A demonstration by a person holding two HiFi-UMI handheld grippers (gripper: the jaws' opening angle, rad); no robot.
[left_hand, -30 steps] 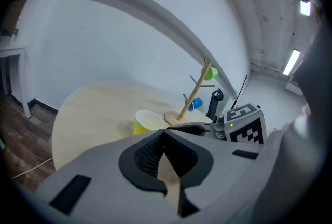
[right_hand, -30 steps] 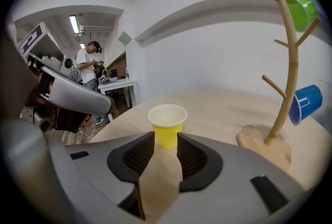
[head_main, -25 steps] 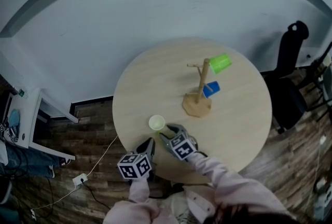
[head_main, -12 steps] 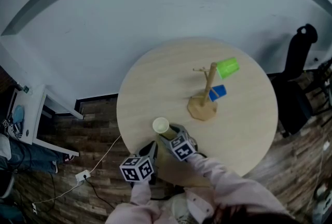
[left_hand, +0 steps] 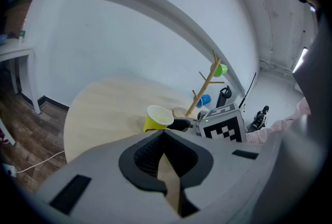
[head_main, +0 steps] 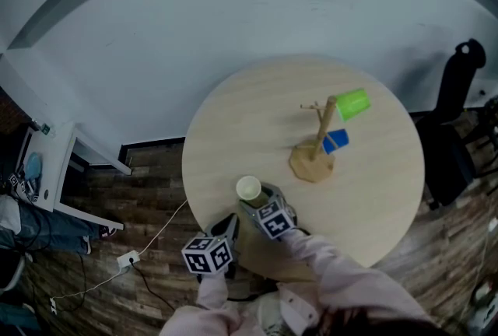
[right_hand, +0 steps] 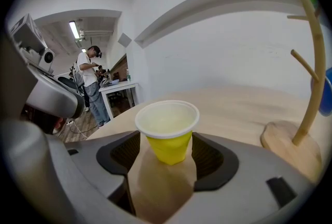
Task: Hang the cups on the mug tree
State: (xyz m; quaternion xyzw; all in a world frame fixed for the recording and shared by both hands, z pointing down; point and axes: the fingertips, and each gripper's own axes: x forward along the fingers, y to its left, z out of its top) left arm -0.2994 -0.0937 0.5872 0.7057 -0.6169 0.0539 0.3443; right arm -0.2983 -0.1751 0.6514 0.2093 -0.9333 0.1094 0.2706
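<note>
A yellow paper cup stands upright on the round wooden table, near its front edge. My right gripper is open, with a pad on each side of the cup's lower body. Its jaws have just been opening with the cup between them. In the head view the cup sits at the tips of the right gripper. My left gripper hangs just left of it, shut and empty. The mug tree stands further back on the right with a green cup and a blue cup hung on it.
A black chair stands right of the table. A white desk is at the left, and a cable with a power strip lies on the wooden floor. A person stands far off by another desk.
The whole scene has slid right in the head view. The yellow cup stays upright at the right gripper's tips. Both grippers keep about the same places at the table's front edge.
</note>
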